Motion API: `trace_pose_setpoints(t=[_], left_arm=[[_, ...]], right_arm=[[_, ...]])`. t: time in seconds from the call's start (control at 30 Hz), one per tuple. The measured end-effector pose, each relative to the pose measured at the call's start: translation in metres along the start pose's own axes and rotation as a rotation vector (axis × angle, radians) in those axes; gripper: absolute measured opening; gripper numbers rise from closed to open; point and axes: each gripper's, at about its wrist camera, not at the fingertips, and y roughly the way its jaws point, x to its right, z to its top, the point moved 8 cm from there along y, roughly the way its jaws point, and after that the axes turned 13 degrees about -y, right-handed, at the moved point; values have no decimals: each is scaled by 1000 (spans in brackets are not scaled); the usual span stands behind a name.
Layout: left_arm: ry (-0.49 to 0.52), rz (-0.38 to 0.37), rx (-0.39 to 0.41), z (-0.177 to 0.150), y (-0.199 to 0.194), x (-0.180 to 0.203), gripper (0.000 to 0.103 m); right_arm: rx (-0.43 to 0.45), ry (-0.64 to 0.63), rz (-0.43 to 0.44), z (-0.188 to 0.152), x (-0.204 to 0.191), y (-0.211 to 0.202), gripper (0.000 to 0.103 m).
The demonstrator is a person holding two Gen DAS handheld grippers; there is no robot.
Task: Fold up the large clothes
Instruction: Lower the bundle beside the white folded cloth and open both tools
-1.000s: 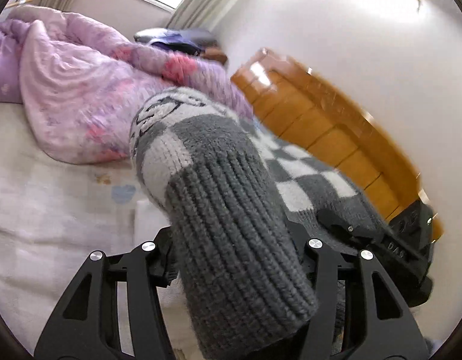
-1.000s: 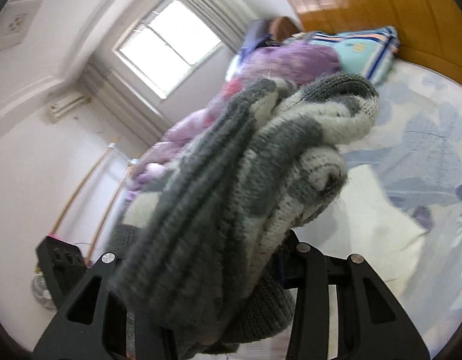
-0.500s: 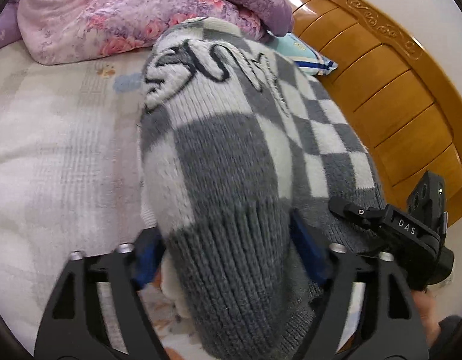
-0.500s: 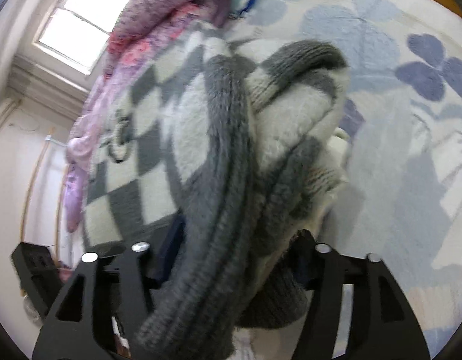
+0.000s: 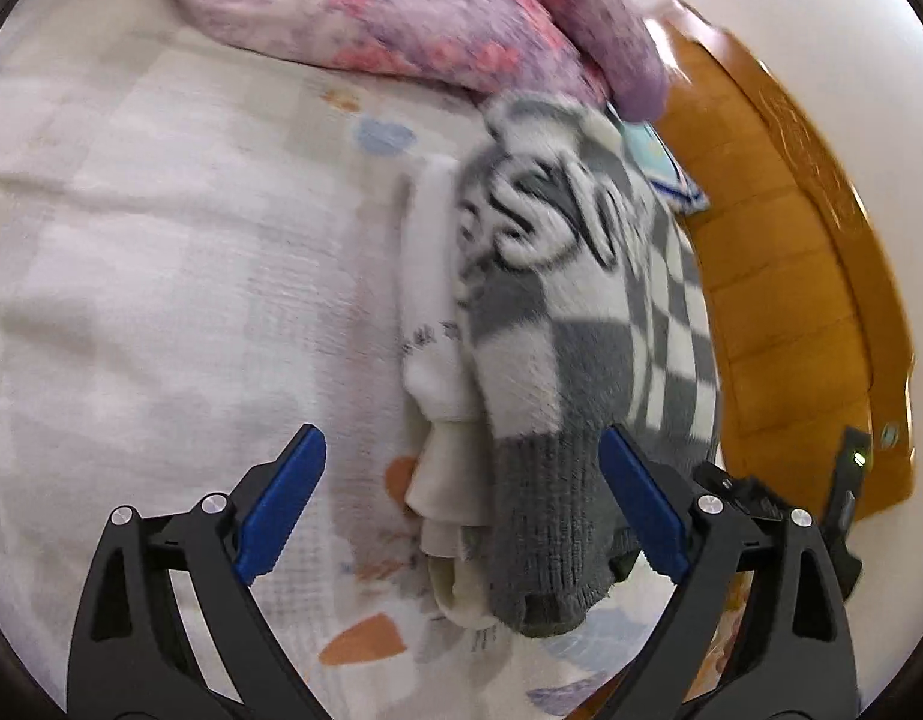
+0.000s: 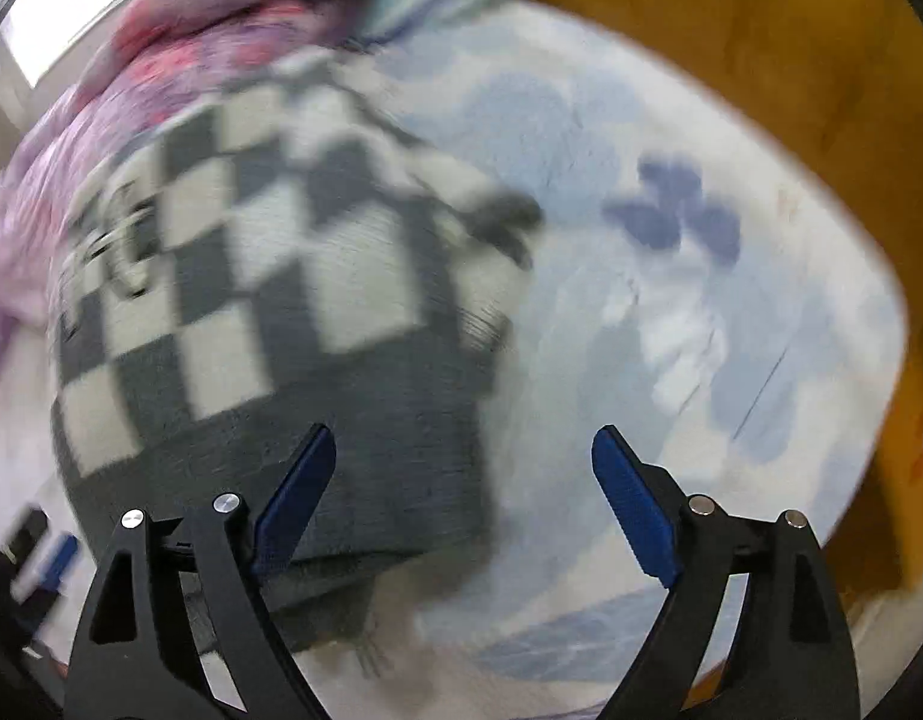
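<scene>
A folded grey-and-white checkered knit sweater point(image 5: 581, 330) lies on the bed on top of folded white clothes point(image 5: 437, 360). My left gripper point(image 5: 461, 504) is open, its blue pads either side of the sweater's grey ribbed hem, not gripping it. In the right wrist view the sweater point(image 6: 269, 312) lies at left, blurred. My right gripper point(image 6: 461, 504) is open and empty, its left pad over the sweater's hem.
A pink-purple floral quilt point(image 5: 401, 18) is heaped at the far side of the bed. A wooden headboard point(image 5: 791, 300) runs along the right, with a blue-striped pillow point(image 5: 665, 174) against it. The bedsheet point(image 6: 671, 300) has a blue flower print.
Both grippers held the sweater up, lowered it onto the white pile, then opened and let go. Both have pulled back slightly.
</scene>
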Motion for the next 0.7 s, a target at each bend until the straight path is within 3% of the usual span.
trace_pose_setpoints(t=[0.1,0.23,0.33,0.47,0.7], left_arm=[[5,88,6,10,-13,-17,93],[55,117,28,18,-33,-22,93],[67,134,29,23,-48,-32,93],[102,212,34,30,-67,-53,93],[89,212,53,48,-119,-93,93]], right_arm=[[57,-155,-17,9,-51,-30,84],[78,-286,43,7,-123,-47,85],[78,-339,68,5,-163,-55,85],[74,-403,90,-4,-213,-66,86],[94,-477,44,-17,-272,-93,89]])
